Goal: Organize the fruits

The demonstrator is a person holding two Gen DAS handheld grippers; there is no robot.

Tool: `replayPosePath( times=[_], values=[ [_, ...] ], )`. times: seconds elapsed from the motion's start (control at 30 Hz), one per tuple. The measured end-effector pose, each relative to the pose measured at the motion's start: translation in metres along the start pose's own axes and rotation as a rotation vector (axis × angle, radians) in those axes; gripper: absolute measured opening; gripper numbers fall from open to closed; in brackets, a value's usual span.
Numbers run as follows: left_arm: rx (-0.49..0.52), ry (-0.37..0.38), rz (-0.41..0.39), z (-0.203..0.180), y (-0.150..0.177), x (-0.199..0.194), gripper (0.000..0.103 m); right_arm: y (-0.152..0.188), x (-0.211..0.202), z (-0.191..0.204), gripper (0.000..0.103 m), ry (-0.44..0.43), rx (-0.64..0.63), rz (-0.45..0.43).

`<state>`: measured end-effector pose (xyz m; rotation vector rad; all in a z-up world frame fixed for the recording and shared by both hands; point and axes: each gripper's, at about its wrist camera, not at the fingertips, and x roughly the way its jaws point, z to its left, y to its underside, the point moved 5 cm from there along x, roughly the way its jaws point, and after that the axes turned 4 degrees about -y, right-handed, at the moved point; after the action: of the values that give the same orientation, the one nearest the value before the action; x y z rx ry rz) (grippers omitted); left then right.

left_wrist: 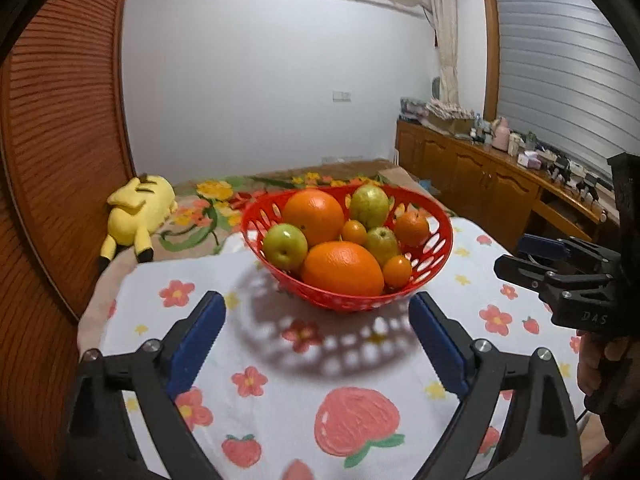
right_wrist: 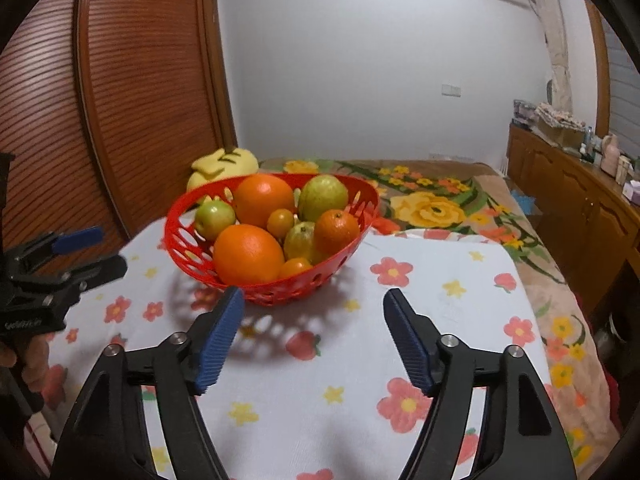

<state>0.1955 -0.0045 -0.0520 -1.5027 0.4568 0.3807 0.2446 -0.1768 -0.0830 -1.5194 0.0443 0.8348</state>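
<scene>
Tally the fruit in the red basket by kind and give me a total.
In the red basket:
Large oranges: 2
Small orange citrus: 3
Green fruits: 3
Total: 8, counting only what shows; anything buried beneath cannot be seen.

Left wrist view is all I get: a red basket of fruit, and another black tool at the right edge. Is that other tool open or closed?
Observer: Open. Its own camera shows the right gripper with its blue fingers spread wide and nothing between them, stopped short of the basket.
Operator: And who is holding the tool my camera sits on?
Observer: A person. The right wrist view shows a bare hand wrapped around the handle of the left gripper at its left edge.
</scene>
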Motion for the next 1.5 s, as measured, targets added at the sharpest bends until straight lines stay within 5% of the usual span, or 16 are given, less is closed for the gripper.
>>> replayPosePath(
  times=[0.5, 1.5],
  values=[
    [-0.018, -0.077, -0.150, 0.001, -0.015, -0.068, 0.097, -0.009, -0.052, 0.027, 0.088, 0.028, -0.014, -0.127],
    [-0.065, -0.085, -0.095, 0.000, 0.021, -0.107, 0.097, 0.015, -0.106, 0.044, 0.088, 0.058, -0.019, -0.191]
  ],
)
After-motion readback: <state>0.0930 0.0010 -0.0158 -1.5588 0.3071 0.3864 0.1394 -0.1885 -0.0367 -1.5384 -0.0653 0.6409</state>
